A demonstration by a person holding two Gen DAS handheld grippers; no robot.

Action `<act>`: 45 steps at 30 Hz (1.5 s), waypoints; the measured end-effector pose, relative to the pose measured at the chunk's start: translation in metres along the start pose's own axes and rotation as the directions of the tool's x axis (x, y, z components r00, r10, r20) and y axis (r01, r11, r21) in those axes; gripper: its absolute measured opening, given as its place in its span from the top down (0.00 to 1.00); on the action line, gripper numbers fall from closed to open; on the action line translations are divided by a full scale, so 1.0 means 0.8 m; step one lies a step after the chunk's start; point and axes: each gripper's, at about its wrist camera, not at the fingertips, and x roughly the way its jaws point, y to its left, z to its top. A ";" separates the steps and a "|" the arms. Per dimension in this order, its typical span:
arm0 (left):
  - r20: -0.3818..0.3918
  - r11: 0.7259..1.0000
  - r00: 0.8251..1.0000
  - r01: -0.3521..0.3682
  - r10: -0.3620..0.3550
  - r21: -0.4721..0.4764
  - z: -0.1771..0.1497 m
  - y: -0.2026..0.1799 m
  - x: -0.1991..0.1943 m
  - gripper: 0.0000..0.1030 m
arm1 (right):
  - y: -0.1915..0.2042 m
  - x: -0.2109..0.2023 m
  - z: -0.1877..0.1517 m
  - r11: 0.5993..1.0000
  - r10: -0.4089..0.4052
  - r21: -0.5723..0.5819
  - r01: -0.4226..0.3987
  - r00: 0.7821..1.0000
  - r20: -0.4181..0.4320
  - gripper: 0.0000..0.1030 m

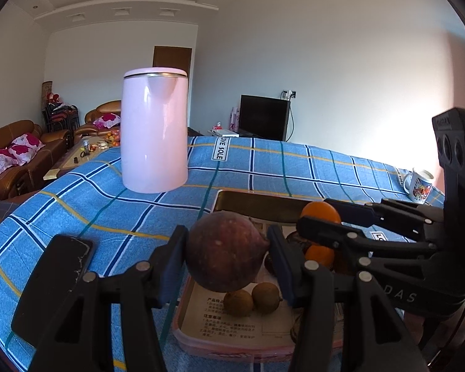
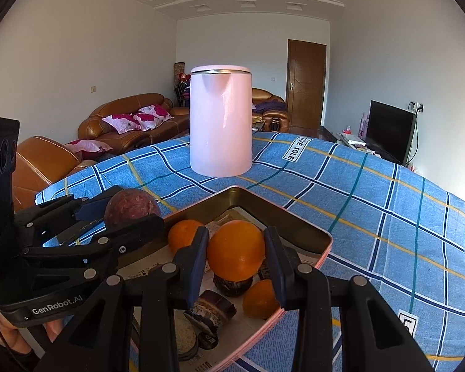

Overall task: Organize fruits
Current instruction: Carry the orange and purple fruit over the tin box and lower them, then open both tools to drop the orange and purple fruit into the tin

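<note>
My left gripper (image 1: 226, 263) is shut on a dark red-brown round fruit (image 1: 226, 251), held above the near left part of a pink-rimmed tin tray (image 1: 232, 345) lined with printed paper. Two small brown longans (image 1: 252, 300) lie on the paper under it. My right gripper (image 2: 235, 257) is shut on an orange (image 2: 235, 251) over the same tray (image 2: 297, 220). In the right wrist view the left gripper (image 2: 130, 214) with its red-brown fruit (image 2: 131, 207) shows at the left. Two more oranges (image 2: 183, 235) (image 2: 260, 299) and dark chestnut-like pieces (image 2: 210, 310) lie in the tray.
A tall pink kettle (image 1: 155, 130) stands on the blue checked cloth (image 1: 108, 217) behind the tray. A black phone (image 1: 55, 282) lies left of the tray. A printed mug (image 1: 420, 184) sits at the far right edge. Sofas and a television stand beyond the table.
</note>
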 end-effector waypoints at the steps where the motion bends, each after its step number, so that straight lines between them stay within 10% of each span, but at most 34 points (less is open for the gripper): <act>1: -0.003 1.000 1.000 0.000 0.000 0.000 -0.001 0.001 0.000 0.47 | 0.001 0.003 0.001 1.000 0.003 0.000 -0.003 1.000 -0.009 0.63; 18: -0.031 1.000 0.999 0.007 -0.007 0.004 -0.014 0.005 0.001 0.47 | 0.009 0.054 -0.008 0.999 0.051 0.016 -0.049 0.981 -0.185 0.62; 24: -0.001 1.000 1.000 0.011 -0.011 0.010 -0.013 0.003 -0.012 0.31 | -0.001 0.043 -0.010 0.998 0.054 0.054 -0.046 0.985 -0.162 0.39; 45: 0.085 0.999 0.996 0.030 -0.032 0.025 0.003 -0.022 -0.050 0.08 | -0.043 -0.076 -0.026 0.986 -0.078 0.149 0.074 0.997 0.021 0.28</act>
